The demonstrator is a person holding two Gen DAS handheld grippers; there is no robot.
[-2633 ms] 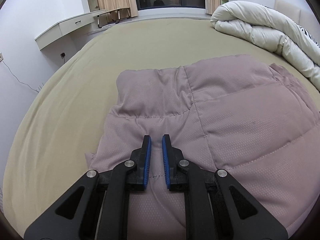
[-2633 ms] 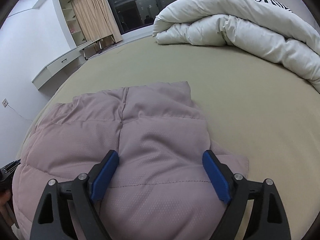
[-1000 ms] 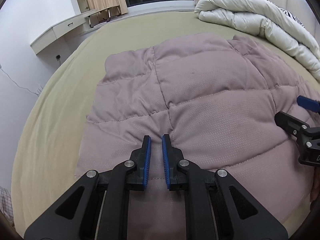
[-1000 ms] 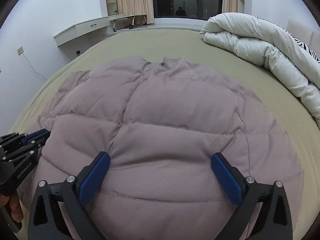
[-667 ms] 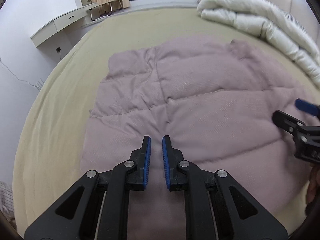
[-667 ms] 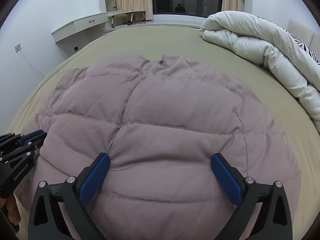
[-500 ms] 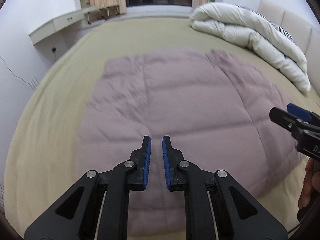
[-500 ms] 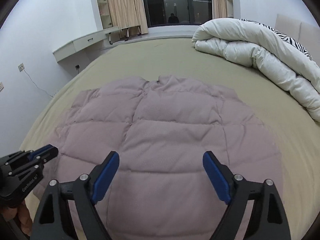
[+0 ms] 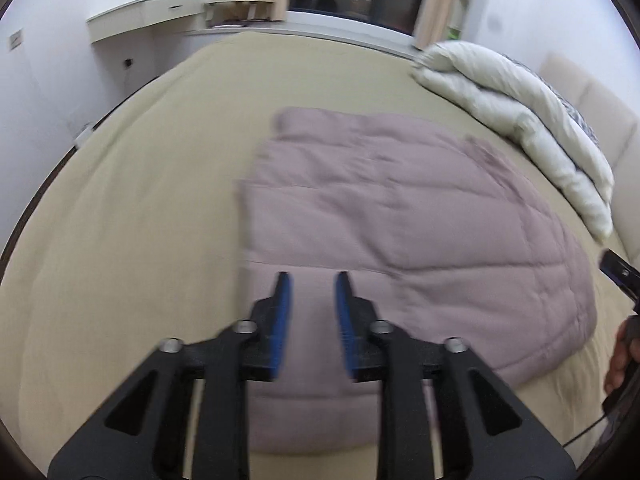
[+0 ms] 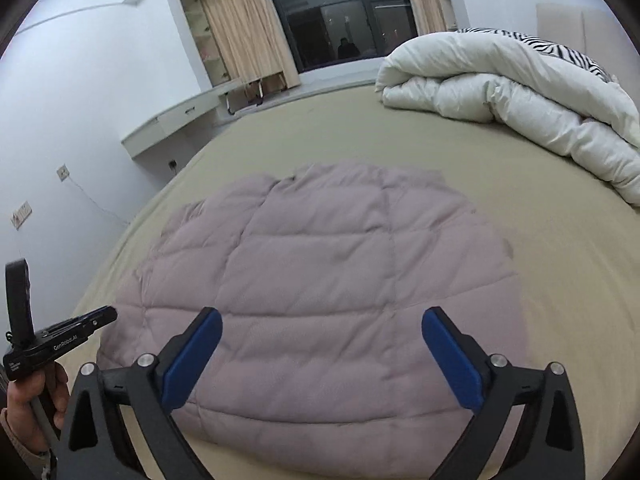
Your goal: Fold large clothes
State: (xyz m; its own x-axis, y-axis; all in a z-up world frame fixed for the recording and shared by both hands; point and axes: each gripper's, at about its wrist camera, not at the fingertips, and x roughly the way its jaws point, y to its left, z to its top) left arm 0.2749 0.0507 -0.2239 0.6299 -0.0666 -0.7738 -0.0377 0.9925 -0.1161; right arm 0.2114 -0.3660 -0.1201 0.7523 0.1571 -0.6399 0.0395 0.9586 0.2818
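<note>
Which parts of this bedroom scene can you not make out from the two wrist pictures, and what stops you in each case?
- Pink quilted garment: left wrist view is motion-blurred, so stitching and edges smear.
- Its underside and folded layers: hidden by its own top layer, right wrist view.
- Right tongs: cut off by the left wrist view's right edge.
- Figure reflected in the window: too small and dark.
- Striped bedding: mostly hidden behind the white duvet.

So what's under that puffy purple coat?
The puffy purple coat lies spread on the tan bed sheet, which shows all around it. Whatever is directly beneath the coat is covered, so nothing else can be told. Both grippers are above it, holding nothing.
</note>
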